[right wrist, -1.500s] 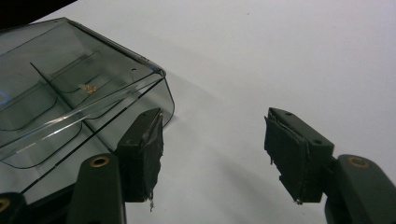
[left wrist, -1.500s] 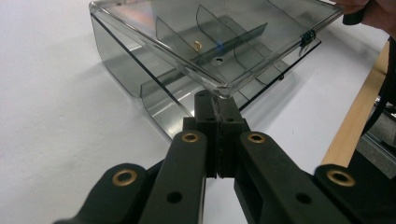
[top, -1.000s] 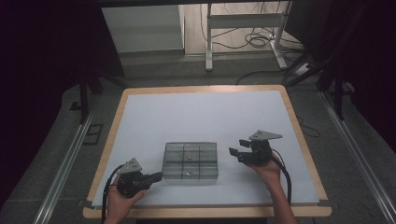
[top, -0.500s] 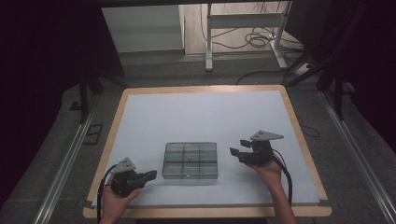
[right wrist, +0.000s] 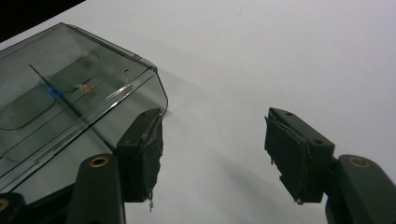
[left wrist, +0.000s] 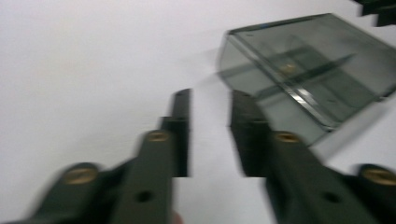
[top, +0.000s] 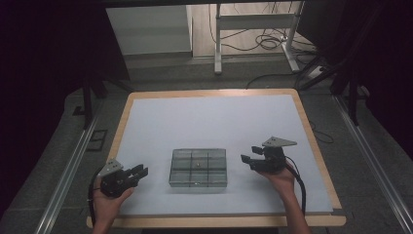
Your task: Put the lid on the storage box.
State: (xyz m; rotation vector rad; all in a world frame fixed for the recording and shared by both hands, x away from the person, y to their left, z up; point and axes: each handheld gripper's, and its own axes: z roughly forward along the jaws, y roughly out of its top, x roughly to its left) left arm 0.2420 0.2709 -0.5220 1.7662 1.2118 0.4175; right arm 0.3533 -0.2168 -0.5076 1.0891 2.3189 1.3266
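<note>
Left gripper (top: 139,173) now off to the left of the clear compartment box (top: 198,168), farther from it than in the earlier frames, where it sat close beside the box's left edge; jaws just opening, nothing between them, only bare white table (top: 204,122) in the gap. Reads as a release and back-off on that side. Right gripper (top: 247,160) unchanged, just right of the box, jaws apart and empty. Box at centre front of the table, flat, lid closed. Left gripper view: blurred, left gripper (left wrist: 210,133) aimed past the box (left wrist: 308,70) corner. Right gripper view: sharp, right gripper (right wrist: 212,156) beside the box (right wrist: 70,98), with a blue ring (right wrist: 54,92) and a small brass-coloured part (right wrist: 87,87) inside.
</note>
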